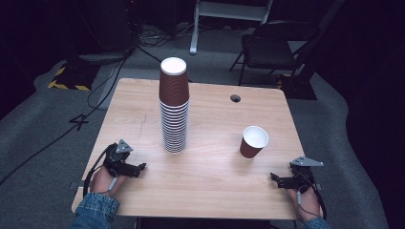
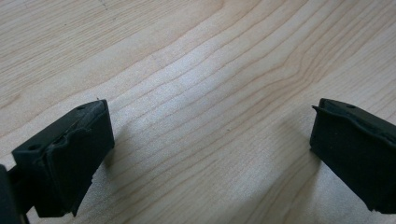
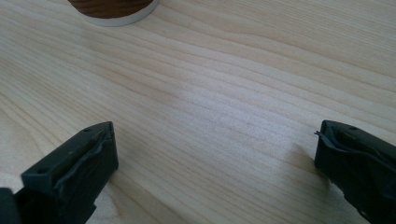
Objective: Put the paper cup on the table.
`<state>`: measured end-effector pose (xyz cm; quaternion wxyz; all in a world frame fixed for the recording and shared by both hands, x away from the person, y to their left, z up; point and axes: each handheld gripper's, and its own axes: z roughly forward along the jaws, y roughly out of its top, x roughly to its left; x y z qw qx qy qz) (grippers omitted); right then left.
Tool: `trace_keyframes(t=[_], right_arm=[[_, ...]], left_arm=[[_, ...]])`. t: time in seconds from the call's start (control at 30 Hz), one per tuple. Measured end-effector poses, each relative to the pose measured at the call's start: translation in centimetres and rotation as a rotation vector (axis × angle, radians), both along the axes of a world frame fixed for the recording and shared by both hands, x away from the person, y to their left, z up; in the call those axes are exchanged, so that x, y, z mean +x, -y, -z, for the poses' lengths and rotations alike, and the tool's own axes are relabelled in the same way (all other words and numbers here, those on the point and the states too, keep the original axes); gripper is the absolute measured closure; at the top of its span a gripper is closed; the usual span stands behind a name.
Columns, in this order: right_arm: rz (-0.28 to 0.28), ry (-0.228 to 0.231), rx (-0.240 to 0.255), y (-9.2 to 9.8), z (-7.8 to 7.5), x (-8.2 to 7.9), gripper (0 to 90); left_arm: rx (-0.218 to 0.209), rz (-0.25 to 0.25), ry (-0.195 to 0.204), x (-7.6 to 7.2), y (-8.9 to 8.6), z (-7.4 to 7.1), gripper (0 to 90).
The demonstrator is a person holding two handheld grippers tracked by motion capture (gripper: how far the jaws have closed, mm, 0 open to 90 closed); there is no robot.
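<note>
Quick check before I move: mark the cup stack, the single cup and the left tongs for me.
cup stack [image 1: 174,102], high view, on the brown side wall of the top cup.
single cup [image 1: 255,135], high view, on its white inside.
left tongs [image 1: 139,168], high view, midway between the tips, jaws open.

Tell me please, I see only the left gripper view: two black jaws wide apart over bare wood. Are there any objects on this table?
Observer: Yes. A tall stack of brown cups, upside down, stands near the table's middle.
Operator: Anything more?
Observer: A single cup stands mouth up on the right side, apart from the stack.
Operator: And the right gripper?
Observer: It rests at the near right edge, jaws open, nothing between them.
</note>
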<state>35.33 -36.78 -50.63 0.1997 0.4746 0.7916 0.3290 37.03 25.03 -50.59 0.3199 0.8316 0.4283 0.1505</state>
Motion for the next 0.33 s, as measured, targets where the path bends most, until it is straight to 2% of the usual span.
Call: trace_keyframes(t=[0.33], right_arm=[[-0.002,0.000,0.000,0.02,0.00,0.01,0.0]], left_arm=[[0.005,0.008,0.006,0.10,-0.04,-0.02,0.0]])
